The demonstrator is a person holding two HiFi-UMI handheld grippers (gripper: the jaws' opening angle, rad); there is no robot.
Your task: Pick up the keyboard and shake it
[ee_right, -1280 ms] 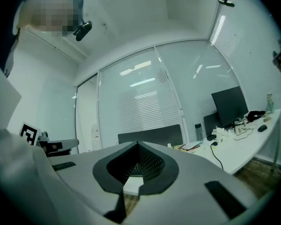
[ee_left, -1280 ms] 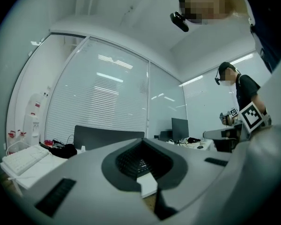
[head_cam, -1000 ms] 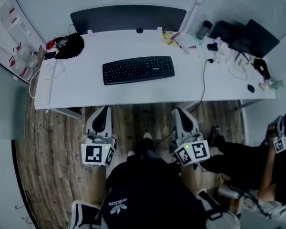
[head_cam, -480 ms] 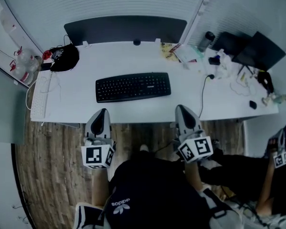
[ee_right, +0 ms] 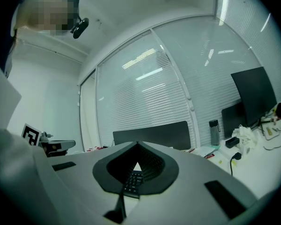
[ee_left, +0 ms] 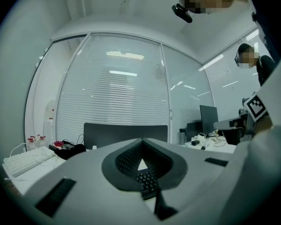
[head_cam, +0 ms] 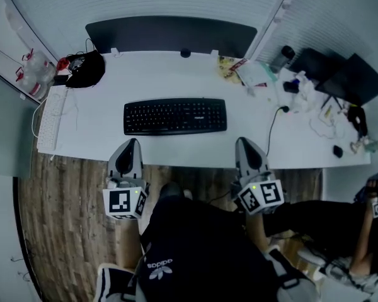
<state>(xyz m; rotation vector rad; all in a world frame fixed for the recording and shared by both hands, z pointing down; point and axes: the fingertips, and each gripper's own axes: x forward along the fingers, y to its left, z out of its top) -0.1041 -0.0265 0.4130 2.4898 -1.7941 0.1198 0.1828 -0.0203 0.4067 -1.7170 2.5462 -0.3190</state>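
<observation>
At the near edge of a white desk [head_cam: 176, 80], the left gripper [head_cam: 131, 143] and right gripper [head_cam: 244, 141] hover w/ jaws shut tight and nothing between them. Each gripper view shows the two jaws meeting in a point, w/ only a sliver of black keys seen through the gap below. Both tips sit just over the desk edge, short of the black keyboard [head_cam: 175, 116] and not touching it. The keyboard lies flat at desk ctr, long side toward the person. The left gripper is near its left end, the right gripper just past its right end. Marker cubes [head_cam: 125, 202] ride behind the jaws. The hands holding the grippers are mostly hidden under the cubes and the person's dark clothing.

Farther out, a dark panel [head_cam: 170, 35] stands along the desk's back edge. A black bundle [head_cam: 86, 68] w/ red bits sits at the back-left corner, too dark to identify. A white keyboard [head_cam: 48, 119] lies along the desk's left end, bent by the lens curve. A black cable [head_cam: 271, 128] runs from a plug over the front edge. At right, a bottle [head_cam: 282, 58], papers and small items crowd together, too small to sort. A dark monitor [head_cam: 356, 79] stands beyond them. A second person [head_cam: 340, 222] at lower right is cut off by the frame, w/ mainly legs showing. Wooden floor [head_cam: 57, 219] shows beside and under the desk.
</observation>
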